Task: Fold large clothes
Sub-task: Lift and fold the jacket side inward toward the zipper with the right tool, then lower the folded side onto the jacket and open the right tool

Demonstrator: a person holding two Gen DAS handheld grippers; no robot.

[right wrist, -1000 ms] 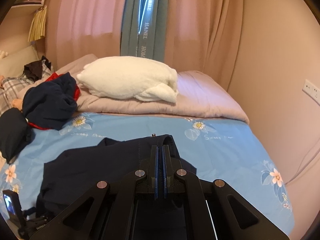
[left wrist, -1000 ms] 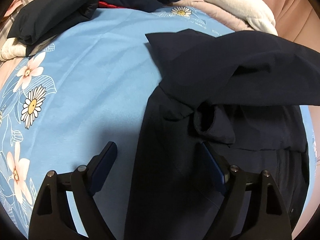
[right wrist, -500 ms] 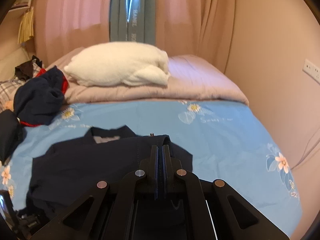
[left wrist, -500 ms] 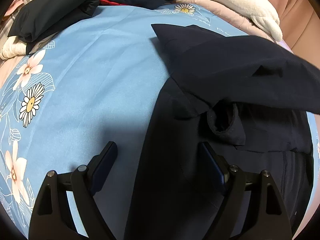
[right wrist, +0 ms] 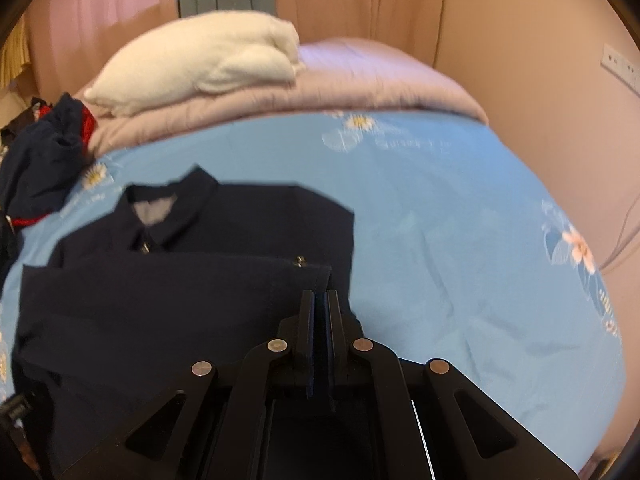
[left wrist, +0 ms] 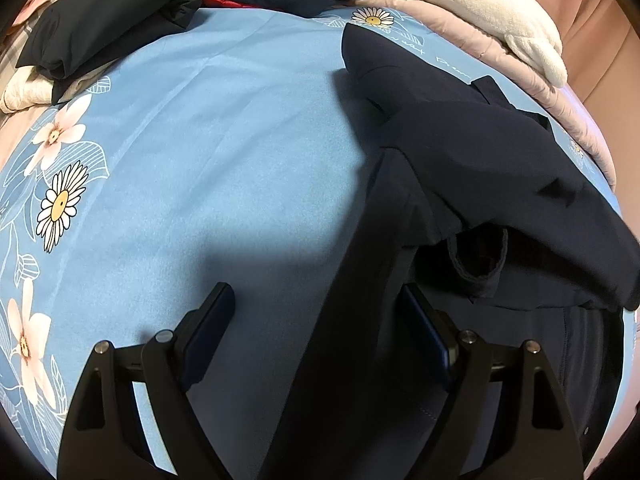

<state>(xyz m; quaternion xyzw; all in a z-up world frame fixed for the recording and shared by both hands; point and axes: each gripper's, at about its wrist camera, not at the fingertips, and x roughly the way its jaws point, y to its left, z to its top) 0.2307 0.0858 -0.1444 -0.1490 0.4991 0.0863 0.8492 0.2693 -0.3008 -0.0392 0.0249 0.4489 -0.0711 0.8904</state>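
Note:
A dark navy jacket (left wrist: pixel 472 168) lies on the blue flowered bedsheet (left wrist: pixel 208 128). My left gripper (left wrist: pixel 316 312) is open and hovers over the jacket's left edge, holding nothing. My right gripper (right wrist: pixel 319 300) is shut on the jacket's sleeve cuff (right wrist: pixel 308 276), which has a metal snap, and holds the sleeve across the jacket's body (right wrist: pixel 160 292). The collar (right wrist: pixel 168 208) and zip show at the far end. A sleeve opening (left wrist: pixel 478 264) shows just beyond the left gripper's right finger.
A white pillow (right wrist: pixel 200 60) rests on a pink quilt (right wrist: pixel 360 76) at the head of the bed. A pile of dark and red clothes (right wrist: pixel 44 152) lies at the far left, also in the left wrist view (left wrist: pixel 120 20). A wall is on the right.
My right gripper has carried the cuff lower and across the jacket, so the collar and front now show. The lifted sleeve has dropped closer to the body in the left view.

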